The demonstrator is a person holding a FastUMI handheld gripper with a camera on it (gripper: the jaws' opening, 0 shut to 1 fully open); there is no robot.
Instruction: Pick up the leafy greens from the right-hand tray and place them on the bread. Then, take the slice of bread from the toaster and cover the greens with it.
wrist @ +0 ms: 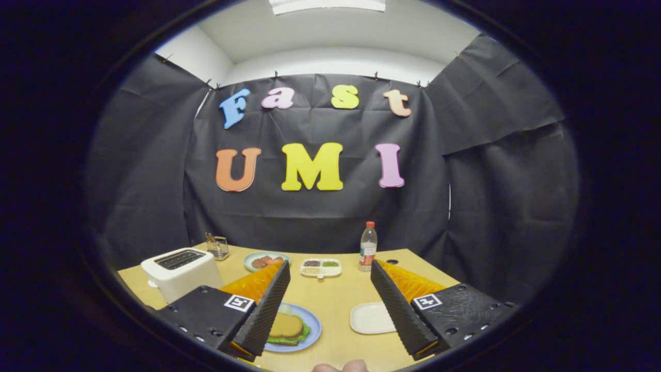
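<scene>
While the tool (330, 299) is hanging wide open and empty, we are judging the sandwich (287, 327) finished; lifting clear without nudging it.

No readable text stands on anything here. The hand-held gripper (330, 305), fingers spread wide apart, carries 2 square black-and-white marker tags (239, 303) bearing patterns, not words. The label on the bottle (367, 247) is too small to read.

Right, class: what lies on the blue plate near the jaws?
On the blue plate sits a bread slice over leafy greens. Anything beneath the greens is covered. The gripper hangs open above the table, holding nothing.
</scene>
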